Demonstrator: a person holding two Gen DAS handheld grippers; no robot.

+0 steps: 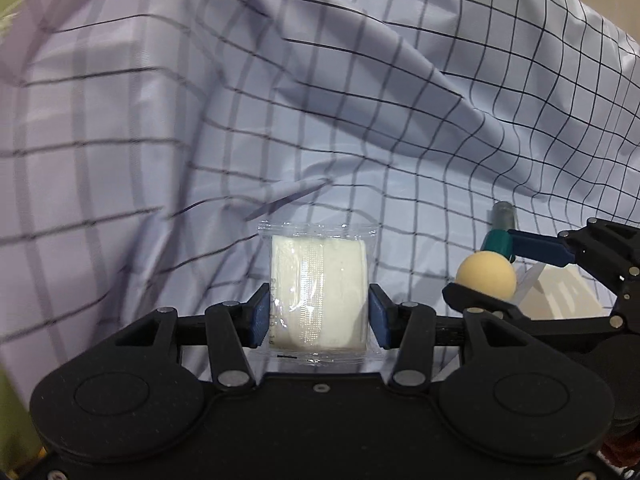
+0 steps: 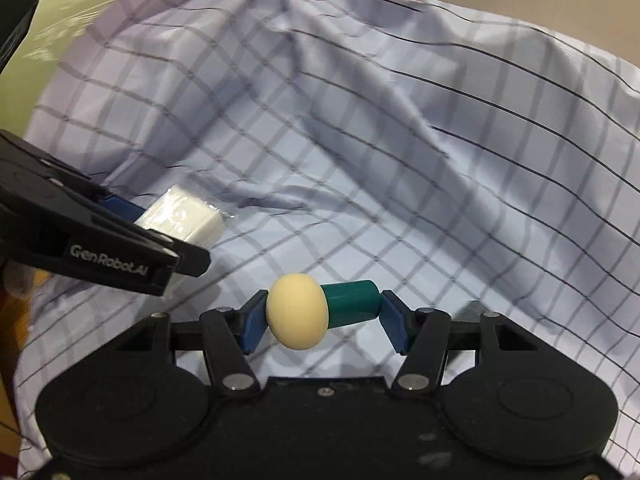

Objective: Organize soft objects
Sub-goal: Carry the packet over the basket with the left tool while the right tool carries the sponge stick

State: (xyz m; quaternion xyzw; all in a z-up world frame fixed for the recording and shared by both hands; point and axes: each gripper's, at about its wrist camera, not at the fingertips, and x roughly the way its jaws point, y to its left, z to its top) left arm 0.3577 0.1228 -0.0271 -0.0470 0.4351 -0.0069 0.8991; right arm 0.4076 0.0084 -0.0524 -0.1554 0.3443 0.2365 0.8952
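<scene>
My left gripper is shut on a white gauze roll in clear plastic wrap, held above a pale checked cloth. It also shows in the right wrist view, at the left between the left gripper's fingers. My right gripper is shut on a soft toy with a cream round head and a teal stem, held sideways. In the left wrist view the toy sits at the right edge in the right gripper.
The wrinkled checked cloth covers nearly the whole surface in both views. A green surface shows at the far left. A small grey cylinder lies on the cloth behind the toy. A white object lies under the right gripper.
</scene>
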